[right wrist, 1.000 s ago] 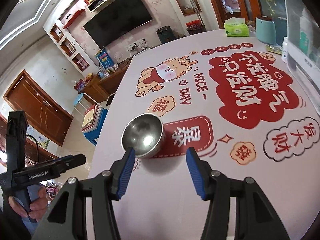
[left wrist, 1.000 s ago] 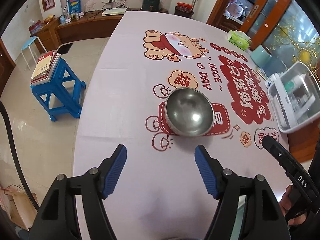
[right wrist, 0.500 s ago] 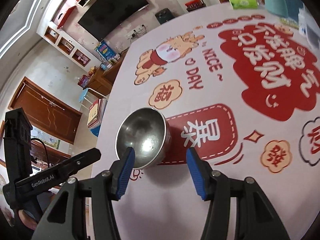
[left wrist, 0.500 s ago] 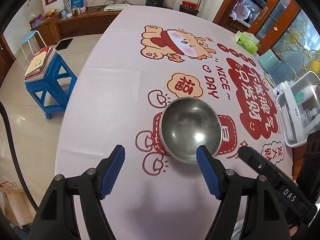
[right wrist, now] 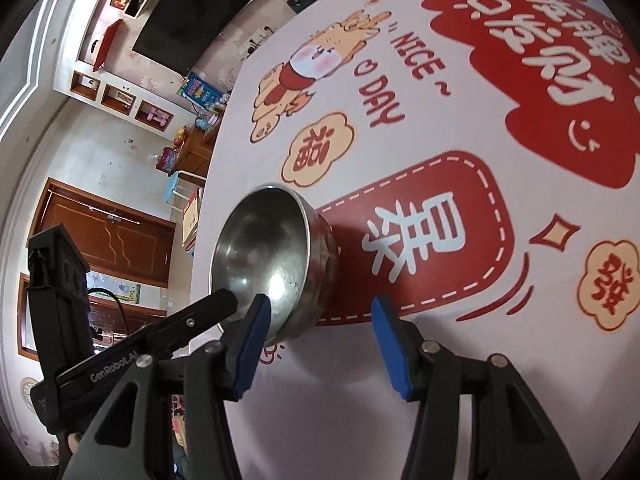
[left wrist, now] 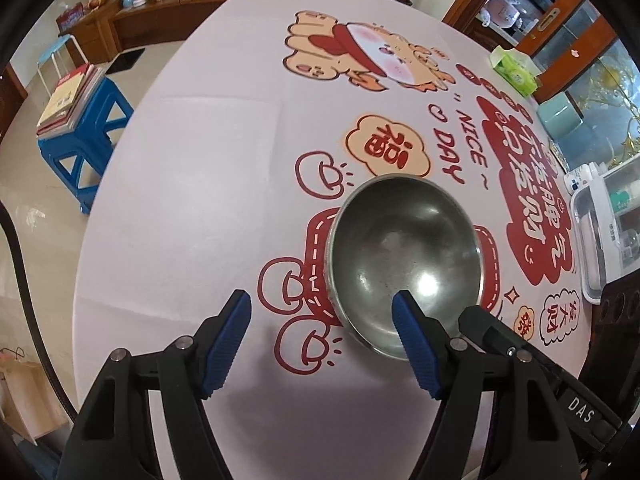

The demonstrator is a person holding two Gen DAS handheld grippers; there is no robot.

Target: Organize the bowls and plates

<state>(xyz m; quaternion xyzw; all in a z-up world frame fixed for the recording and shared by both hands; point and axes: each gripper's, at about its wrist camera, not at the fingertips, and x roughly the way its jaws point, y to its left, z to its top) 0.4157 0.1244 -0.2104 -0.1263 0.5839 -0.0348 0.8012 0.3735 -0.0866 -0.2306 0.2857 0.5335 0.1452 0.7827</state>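
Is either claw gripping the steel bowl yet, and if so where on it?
Neither. The left claw and right claw both straddle the near rim of the steel bowl, jaws apart, pads not pressing on it.

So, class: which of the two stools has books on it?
The dark blue square stool, with books stacked on top. The pale round stool farther back carries none.

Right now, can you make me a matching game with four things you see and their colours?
Things:
1. bowl
2. stool
3. tissue pack
4. TV

Colours:
A. blue
B. black
C. silver
D. green

Pairs: 1-C, 2-A, 3-D, 4-B
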